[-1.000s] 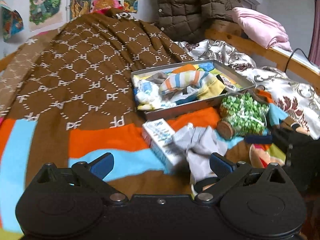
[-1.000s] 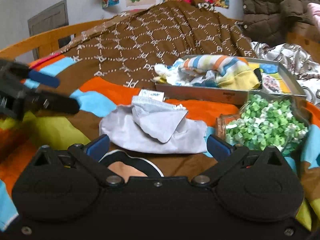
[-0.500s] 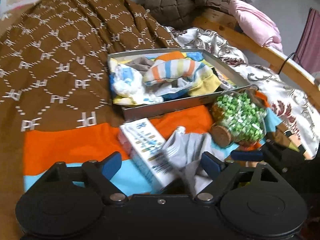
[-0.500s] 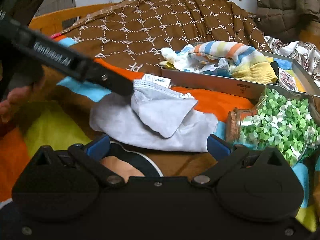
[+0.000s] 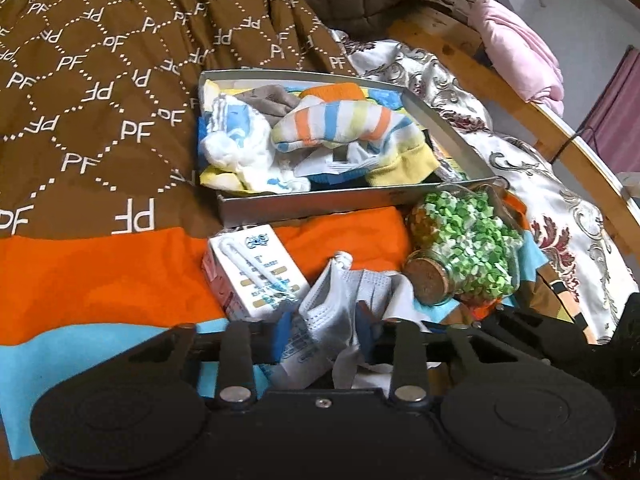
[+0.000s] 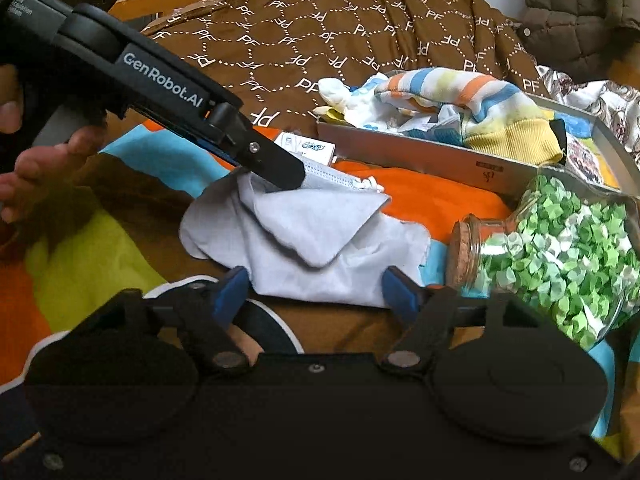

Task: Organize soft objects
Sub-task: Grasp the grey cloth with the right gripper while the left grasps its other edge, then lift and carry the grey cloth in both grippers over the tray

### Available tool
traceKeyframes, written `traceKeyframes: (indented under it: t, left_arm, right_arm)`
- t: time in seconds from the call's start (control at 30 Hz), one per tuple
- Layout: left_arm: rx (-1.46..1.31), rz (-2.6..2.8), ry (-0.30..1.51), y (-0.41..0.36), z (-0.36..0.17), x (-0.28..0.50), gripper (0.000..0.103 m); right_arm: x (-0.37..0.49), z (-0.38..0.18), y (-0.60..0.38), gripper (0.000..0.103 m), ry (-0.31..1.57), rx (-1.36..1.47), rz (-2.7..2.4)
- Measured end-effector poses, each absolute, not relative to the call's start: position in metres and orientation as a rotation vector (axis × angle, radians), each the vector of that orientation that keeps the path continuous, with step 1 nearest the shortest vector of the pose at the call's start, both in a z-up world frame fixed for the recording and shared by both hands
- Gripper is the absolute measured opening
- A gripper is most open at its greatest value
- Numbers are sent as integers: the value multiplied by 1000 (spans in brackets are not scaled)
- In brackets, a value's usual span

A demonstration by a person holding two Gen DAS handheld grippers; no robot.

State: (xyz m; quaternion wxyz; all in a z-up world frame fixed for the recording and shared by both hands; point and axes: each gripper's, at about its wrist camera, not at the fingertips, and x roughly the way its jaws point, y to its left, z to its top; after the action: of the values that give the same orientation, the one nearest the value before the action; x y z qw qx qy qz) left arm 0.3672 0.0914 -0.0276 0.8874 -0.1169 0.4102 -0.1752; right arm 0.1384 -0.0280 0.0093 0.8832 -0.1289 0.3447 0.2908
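Grey cloth: a mask and a soft cloth lie heaped on the striped blanket, in front of the tray and between the carton and the jar.
Change, left gripper: a second ago it stood wide, back from the heap; its jaws have just been closing and the blue pads now pinch the mask's pleated edge.
Change, right gripper: its jaws have just been closing too, from full width; the cloth's near edge is now between the fingertips, though the pads do not clearly press it.
Change, view: both cameras sit lower and nearer the heap than before.
Hidden: the left gripper's black finger covers part of the mask in the right view; the carton shows there only as a sliver behind it.
Cut off: the jar runs out of the right view's edge; the tray's far corner is lost behind socks.
Hard to tell: whether the right pads touch cloth.
Pose: both grippers angle downward at the heap; the left comes in from the left of the right view, a hand wrapped round its handle.
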Motion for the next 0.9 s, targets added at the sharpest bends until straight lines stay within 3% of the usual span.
traceKeyframes:
  t: [0.27,0.37,0.9]
  left_arm:
    - [-250,-359,862,92,-27,368,9]
    - [-232,-352,857,91,-26,366,4]
    - [-132,-307,703,85,8,363,1]
  right_arm:
    - [133,12,-34,15,710,-255,590]
    - [130,13,-35,8,707,-257,585]
    - [108,55,-58,3,594,-513,551]
